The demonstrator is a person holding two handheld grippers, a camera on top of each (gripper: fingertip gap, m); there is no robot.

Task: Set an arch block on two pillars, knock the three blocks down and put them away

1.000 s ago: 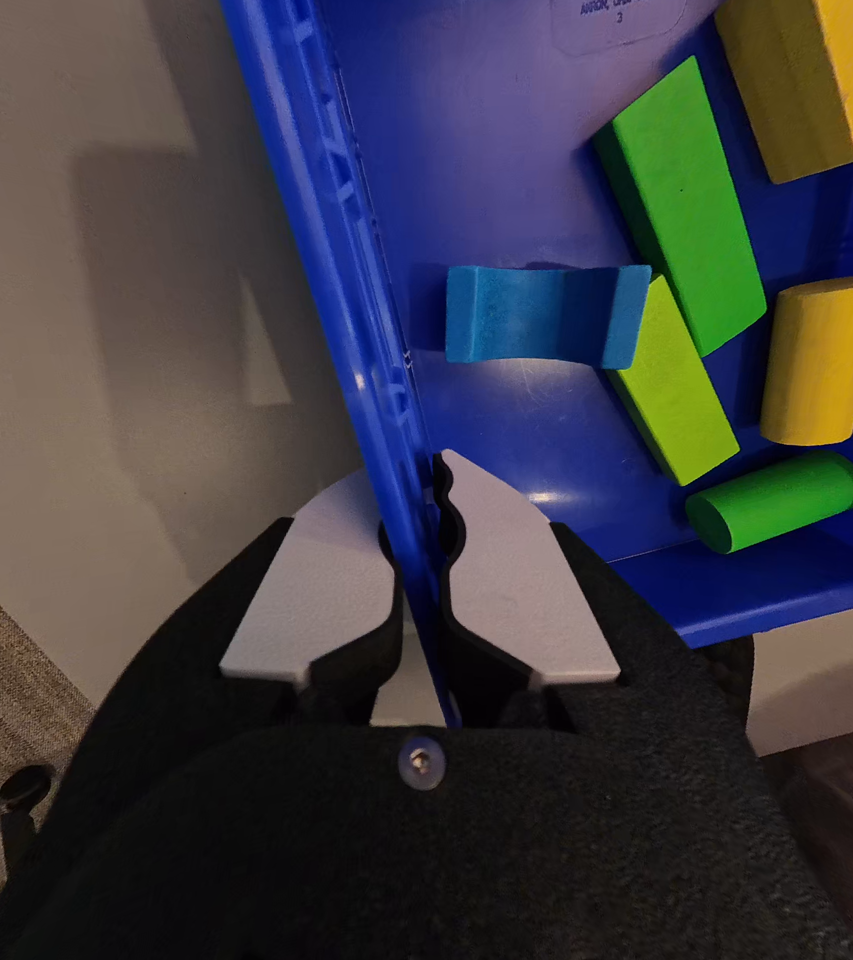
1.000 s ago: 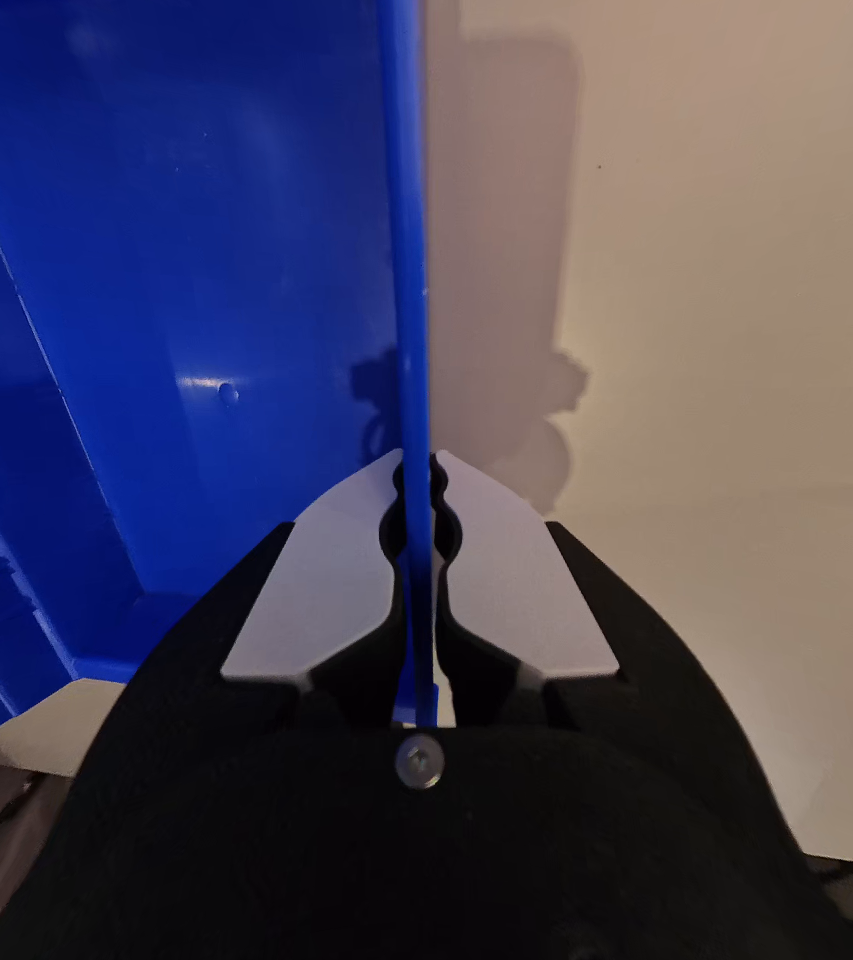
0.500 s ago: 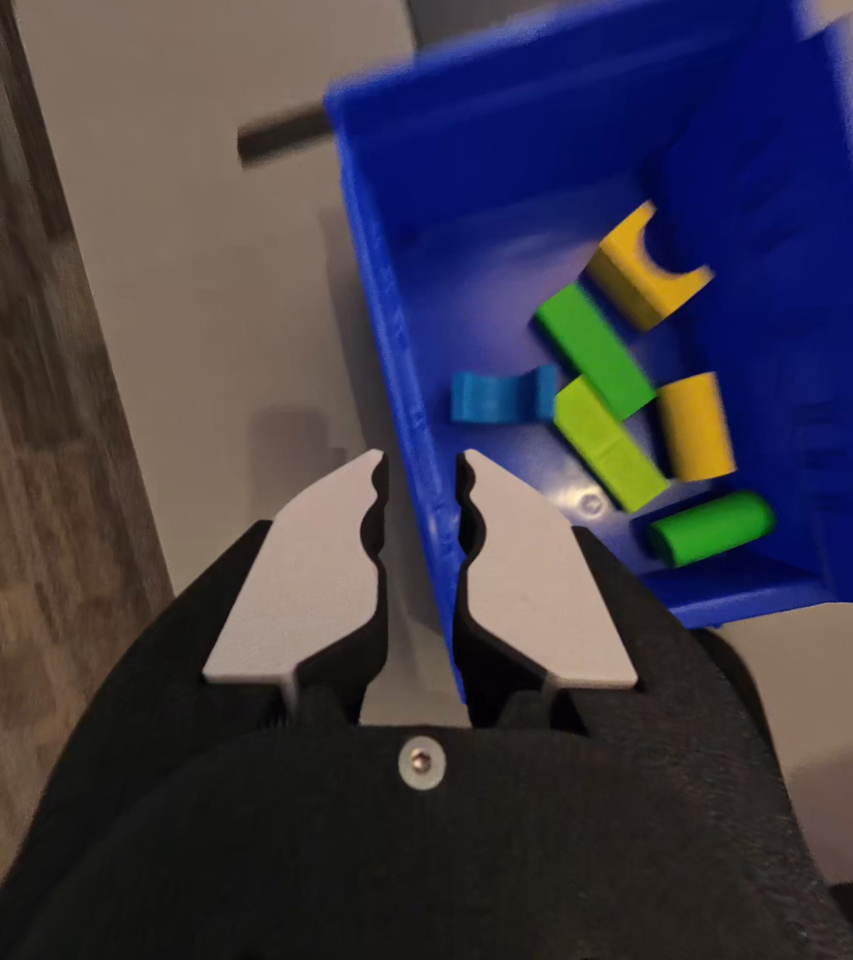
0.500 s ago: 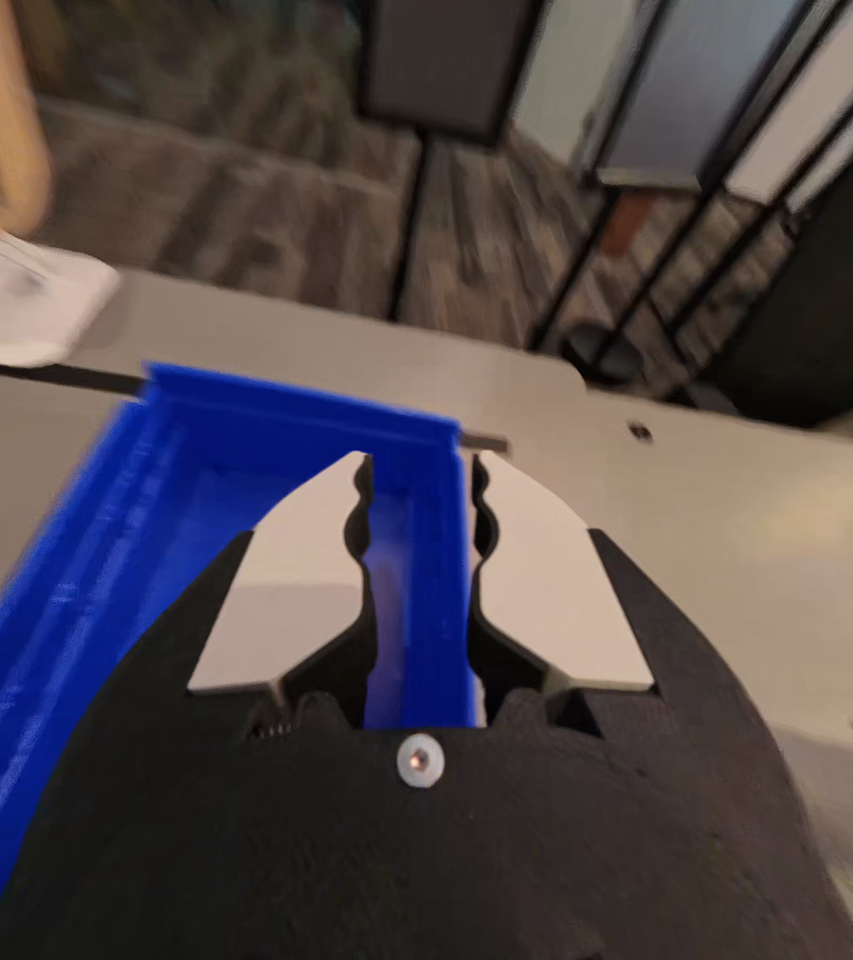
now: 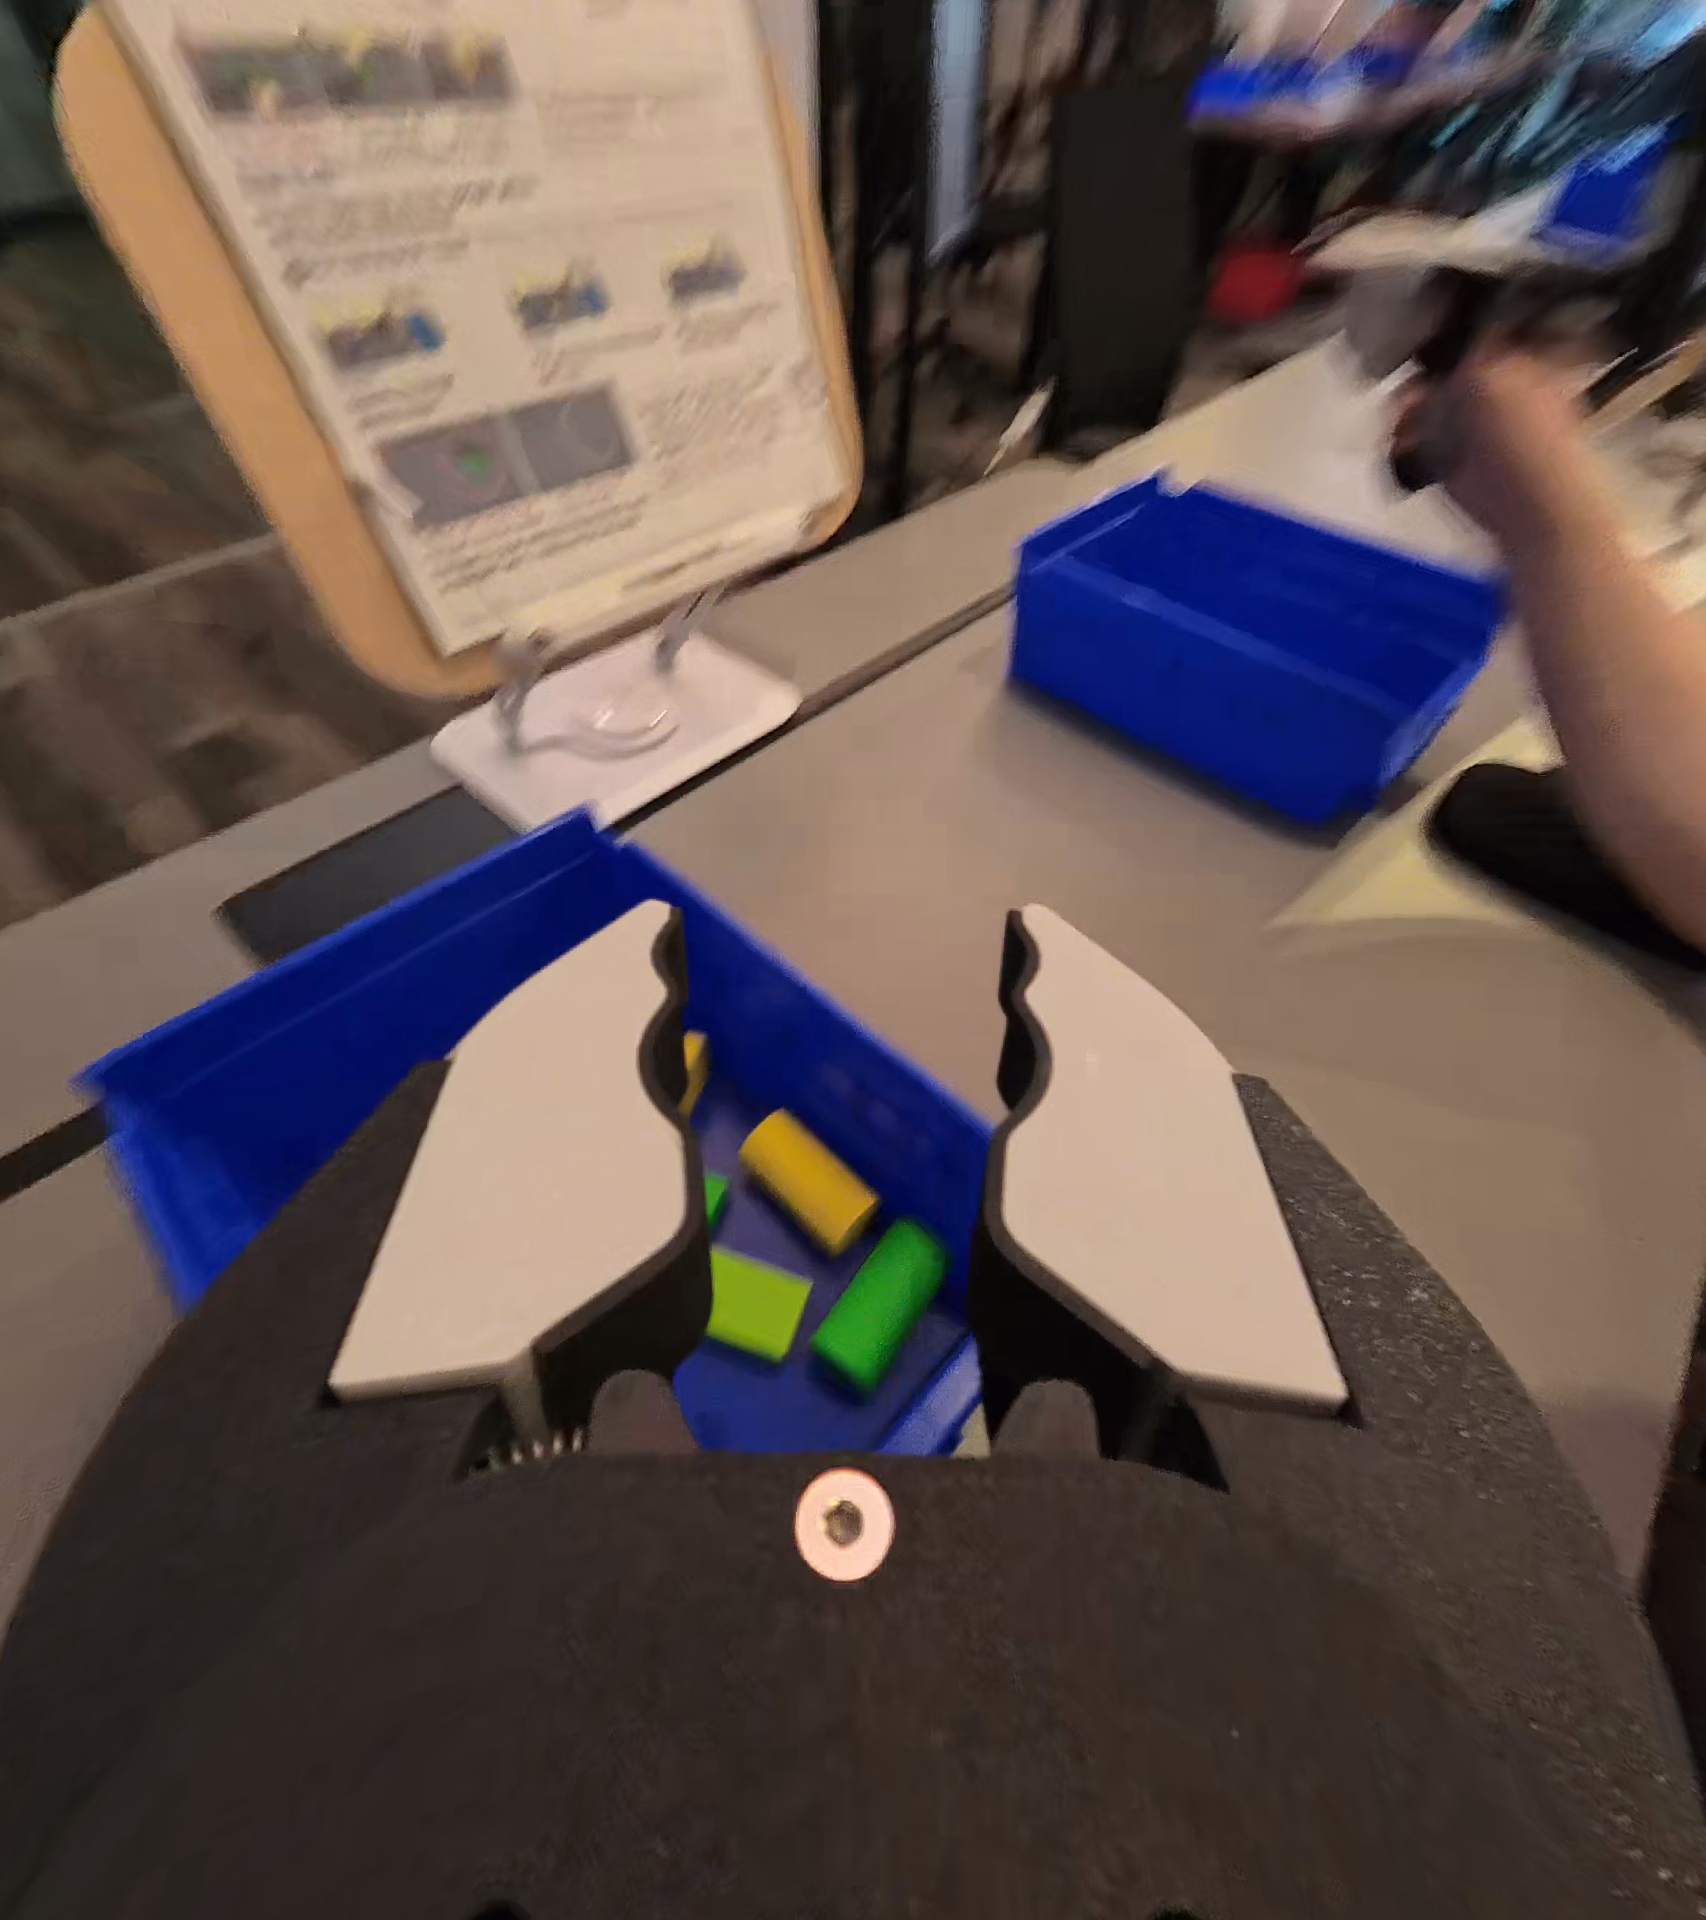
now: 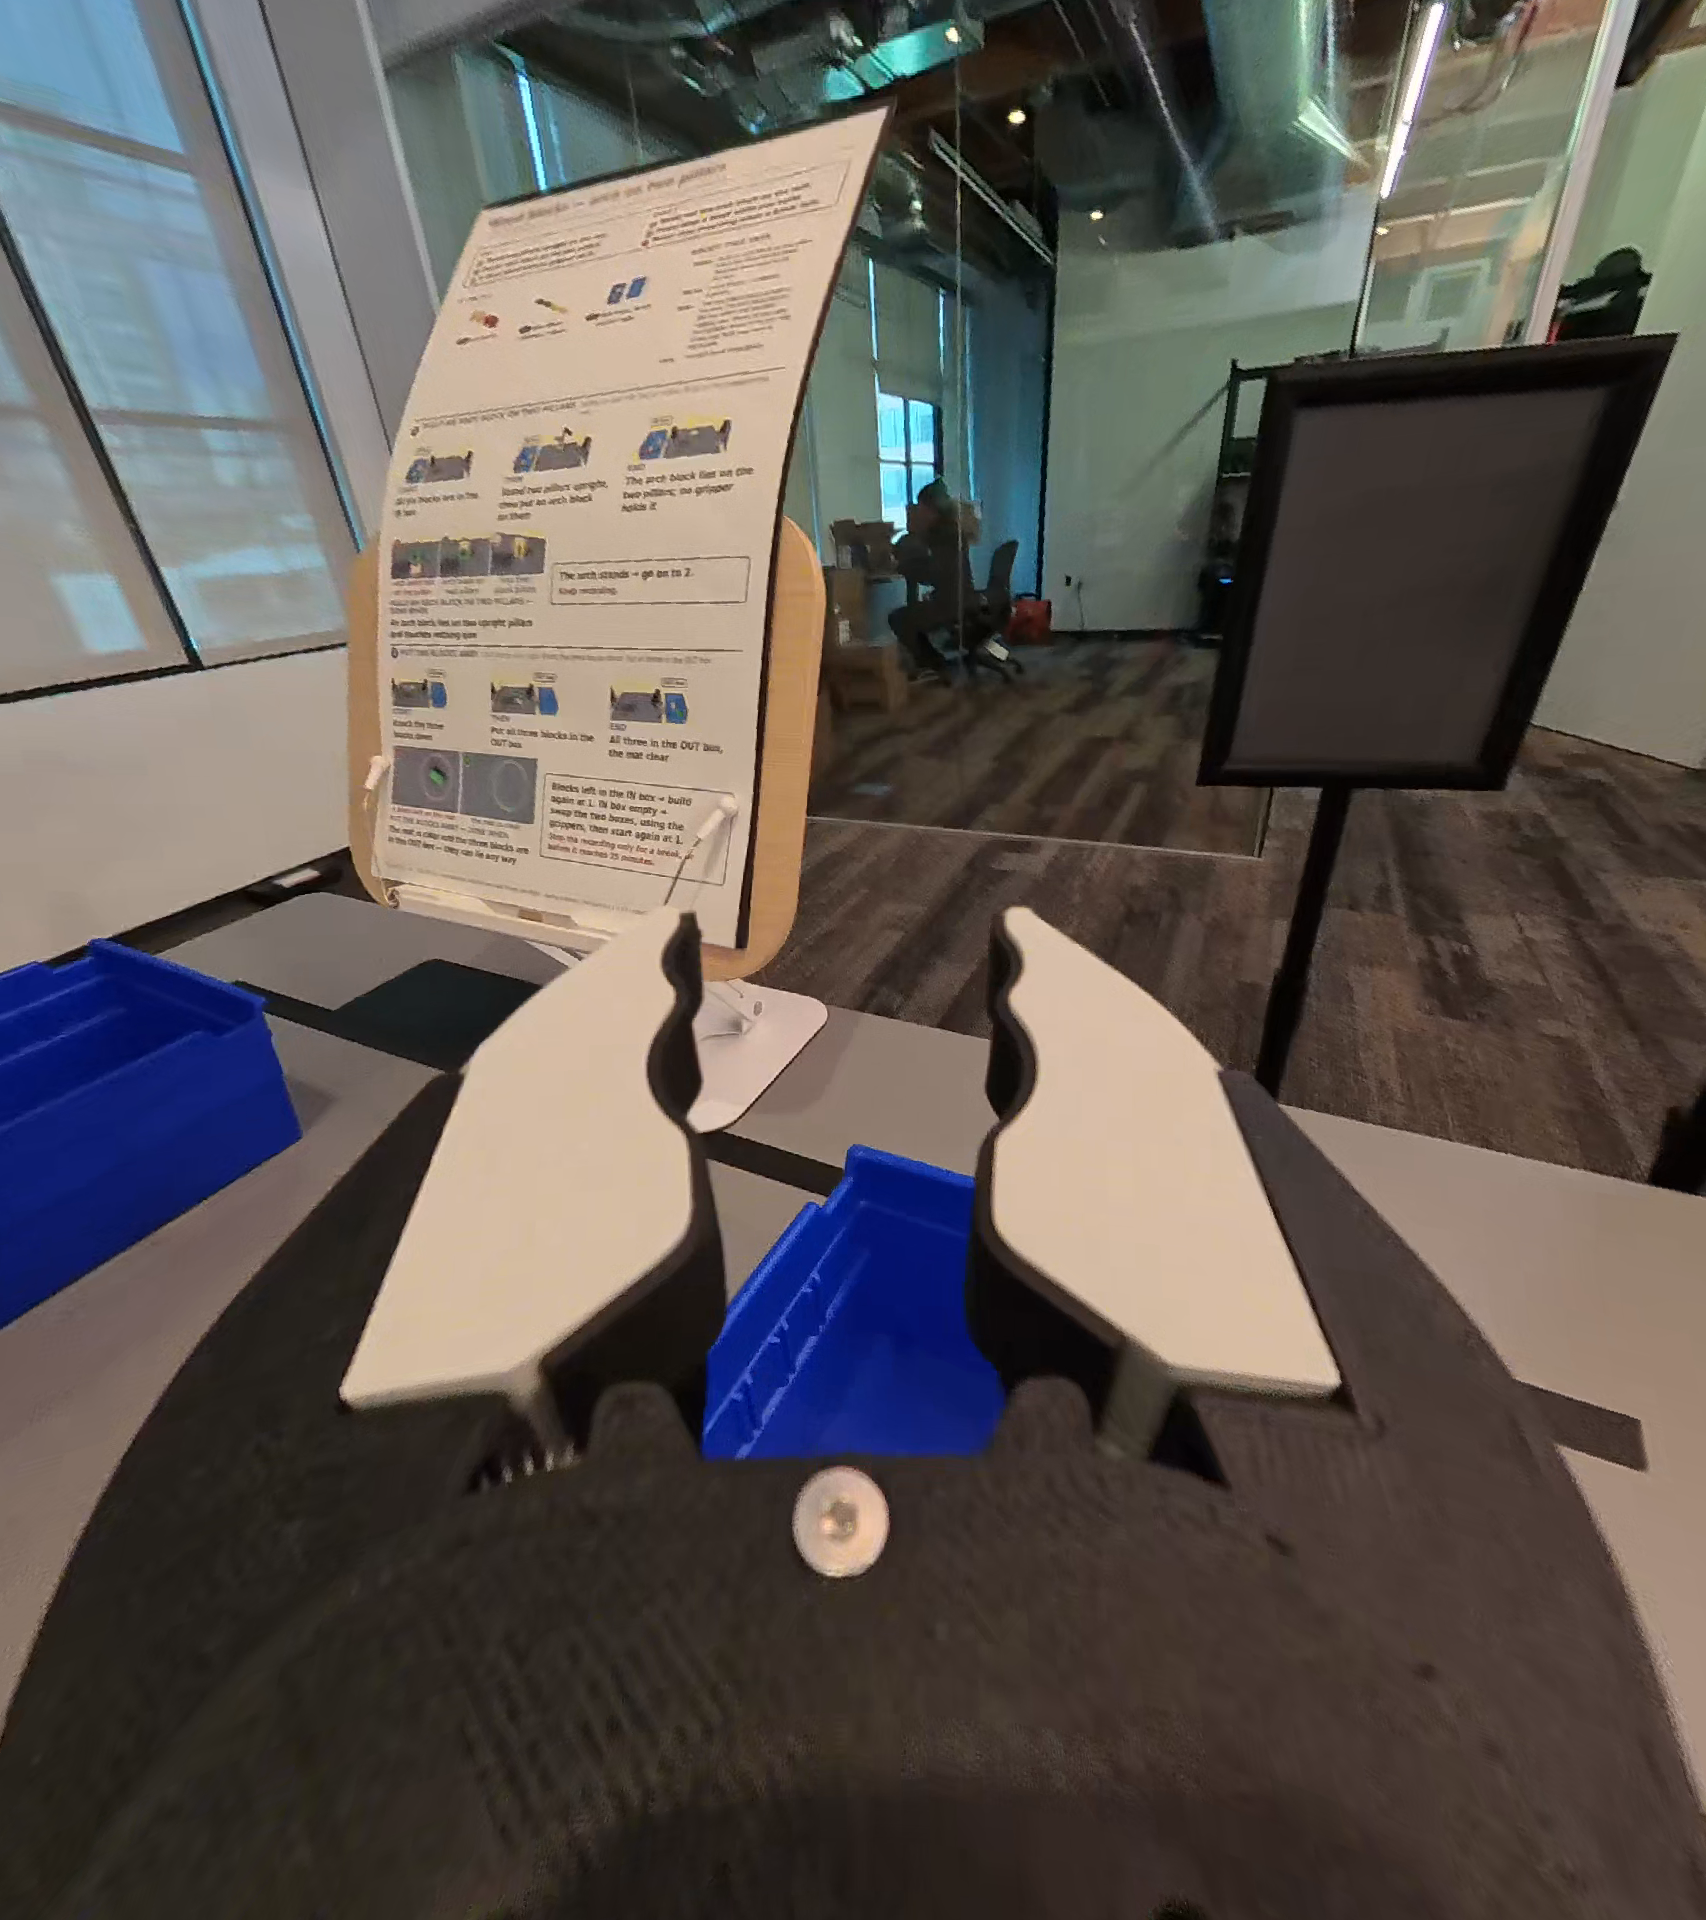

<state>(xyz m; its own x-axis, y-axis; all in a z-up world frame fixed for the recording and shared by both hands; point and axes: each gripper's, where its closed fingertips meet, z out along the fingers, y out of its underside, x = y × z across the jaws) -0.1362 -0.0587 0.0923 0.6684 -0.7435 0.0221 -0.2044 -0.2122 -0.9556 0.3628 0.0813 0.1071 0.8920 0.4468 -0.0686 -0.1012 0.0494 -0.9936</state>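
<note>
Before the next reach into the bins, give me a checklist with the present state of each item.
1. Left hand-held gripper open and empty: ok, fingers spread, nothing between them.
2. Right hand-held gripper open and empty: ok.
3. Bin with blocks set down on the table: ok, free of both grippers.
4. Blocks reachable: ok for the yellow cylinder, green cylinder and light green block; the rest are hidden behind the left finger.
5. Second bin empty: cannot tell, its floor is mostly out of sight.
6. Arch block located: cannot tell, no arch shape shows clearly.
</note>
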